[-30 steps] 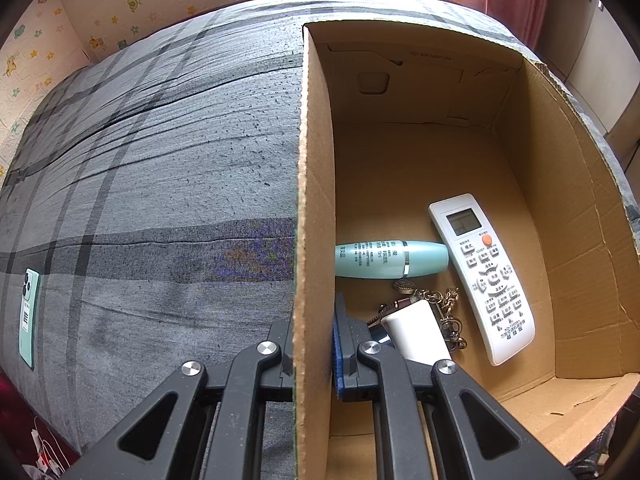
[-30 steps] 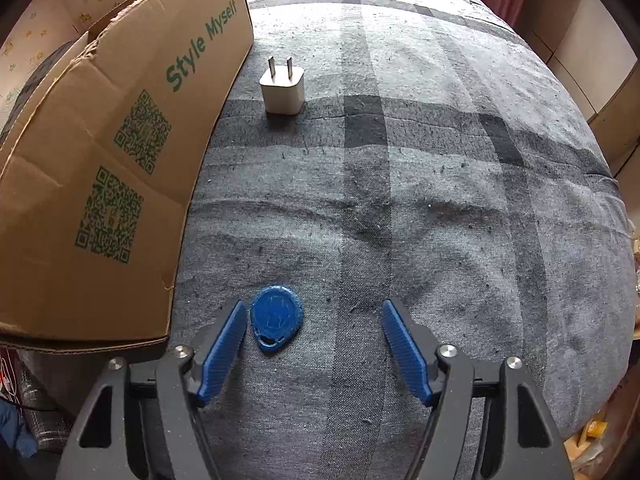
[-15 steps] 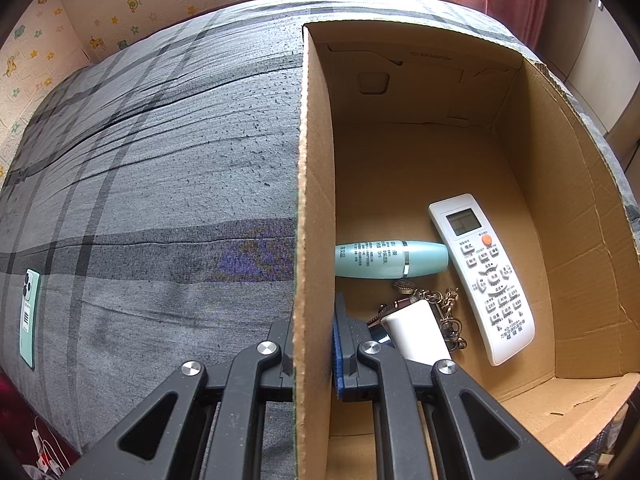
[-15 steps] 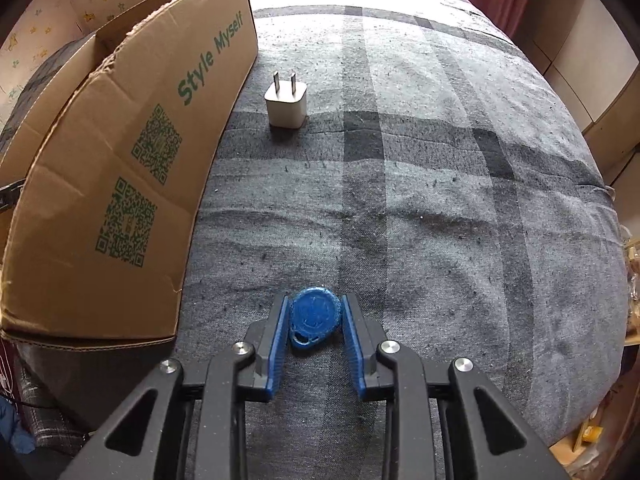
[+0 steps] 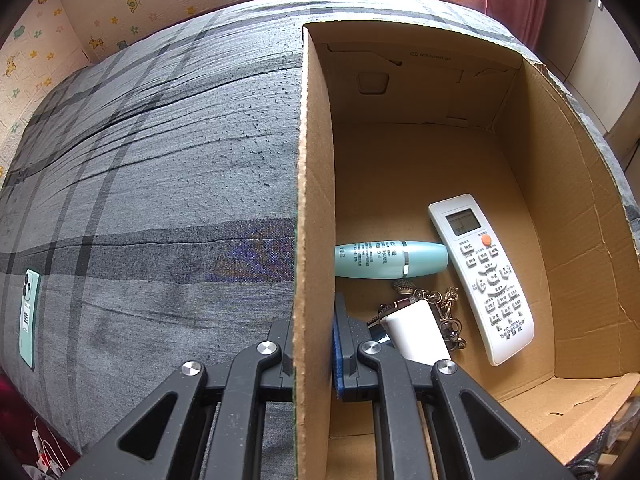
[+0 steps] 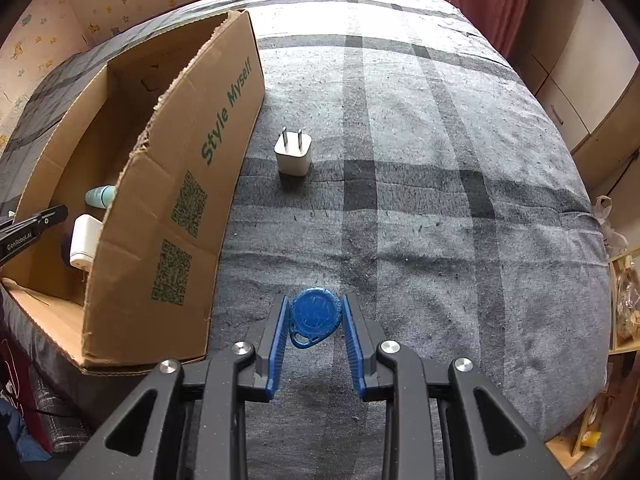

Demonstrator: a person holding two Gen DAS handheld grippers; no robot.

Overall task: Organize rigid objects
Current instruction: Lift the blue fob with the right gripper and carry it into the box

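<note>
Grippers clamp a blue fob and a box wall

Pads of the right gripper press both sides of a blue fob, so the jaws stand narrow with the fob between them. The fob is a flat, rounded plastic teardrop with a small loop at its near end, and it sits just to the right of the box's near corner. The left gripper is closed on the box's left wall: one finger sits outside the cardboard, while the other, with its blue ribbed pad, presses the inner face.

Inside the box, a teal tube lies on its side with one end at the left wall. A white remote with a small screen and an orange button lies at a slant to the tube's right, touching its tip. Nearer than the tube lie a white block and a tangle of metal keychain.

The box is open-topped brown corrugated cardboard with torn edges; green lettering and square codes mark its right outer wall. It stands on a bed covered in grey plaid cloth, coarse and pilled. A white two-pin charger stands on the cloth just right of the box, beyond the fob. A mint-green phone lies flat well to the left of the box.
</note>
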